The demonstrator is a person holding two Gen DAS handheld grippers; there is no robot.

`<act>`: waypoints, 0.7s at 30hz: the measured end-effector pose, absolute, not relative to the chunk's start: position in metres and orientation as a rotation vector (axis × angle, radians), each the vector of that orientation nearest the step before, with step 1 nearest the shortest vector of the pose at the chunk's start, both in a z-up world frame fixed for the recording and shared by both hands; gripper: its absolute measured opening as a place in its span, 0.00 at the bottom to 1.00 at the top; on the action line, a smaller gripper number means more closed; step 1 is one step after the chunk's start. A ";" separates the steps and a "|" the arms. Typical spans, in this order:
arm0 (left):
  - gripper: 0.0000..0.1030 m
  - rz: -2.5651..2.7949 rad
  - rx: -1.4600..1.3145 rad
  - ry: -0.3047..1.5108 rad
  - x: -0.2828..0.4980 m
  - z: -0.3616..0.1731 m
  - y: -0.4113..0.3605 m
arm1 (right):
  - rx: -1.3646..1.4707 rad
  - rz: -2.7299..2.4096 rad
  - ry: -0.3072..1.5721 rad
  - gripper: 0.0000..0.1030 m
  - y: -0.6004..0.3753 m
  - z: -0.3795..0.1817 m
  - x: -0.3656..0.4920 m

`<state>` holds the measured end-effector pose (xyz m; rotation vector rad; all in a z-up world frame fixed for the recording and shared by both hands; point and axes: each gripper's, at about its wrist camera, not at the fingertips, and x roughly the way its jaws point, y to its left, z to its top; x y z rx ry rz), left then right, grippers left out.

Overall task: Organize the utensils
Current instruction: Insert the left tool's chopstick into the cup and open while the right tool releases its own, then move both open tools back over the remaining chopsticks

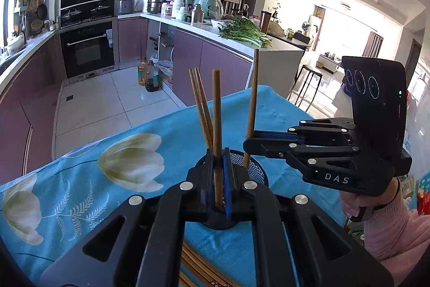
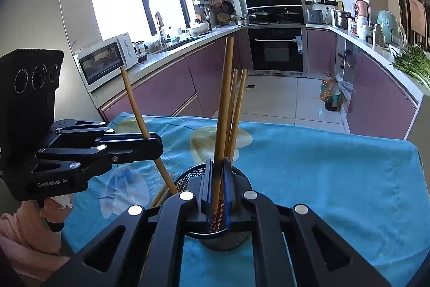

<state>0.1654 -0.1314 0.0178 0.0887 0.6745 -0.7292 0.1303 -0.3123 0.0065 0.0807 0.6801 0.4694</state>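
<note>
A black mesh utensil holder [image 1: 254, 170] [image 2: 188, 175] stands on the blue flowered tablecloth [image 1: 121, 152]. My left gripper [image 1: 218, 160] is shut on one wooden chopstick [image 1: 216, 109], held upright over the holder; it also shows in the right wrist view [image 2: 134, 104], where the left gripper [image 2: 150, 143] sits left of the holder. My right gripper [image 2: 218, 171] is shut on another wooden chopstick [image 2: 224, 98], its patterned end down in the holder; in the left wrist view that chopstick [image 1: 252, 104] and the right gripper [image 1: 250, 145] are right of the holder. Two more chopsticks [image 1: 201, 104] [image 2: 237, 104] stand in the holder.
Several chopsticks [image 1: 199, 262] lie on the cloth near the table's front edge, under my left gripper. Beyond the table is a kitchen floor with oil bottles [image 1: 150, 75], purple cabinets, an oven [image 2: 276, 49] and a microwave [image 2: 107, 59].
</note>
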 end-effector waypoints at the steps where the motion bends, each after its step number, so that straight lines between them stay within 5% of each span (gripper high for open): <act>1: 0.07 -0.721 0.087 0.678 0.169 0.017 -0.132 | 0.084 0.466 0.682 0.07 -0.313 0.006 0.130; 14: 0.19 -0.631 0.057 0.679 0.169 0.012 -0.122 | 0.121 0.449 0.675 0.08 -0.310 -0.001 0.130; 21: 0.29 -0.546 0.056 0.560 0.130 0.026 -0.087 | 0.106 0.497 0.597 0.24 -0.308 0.016 0.100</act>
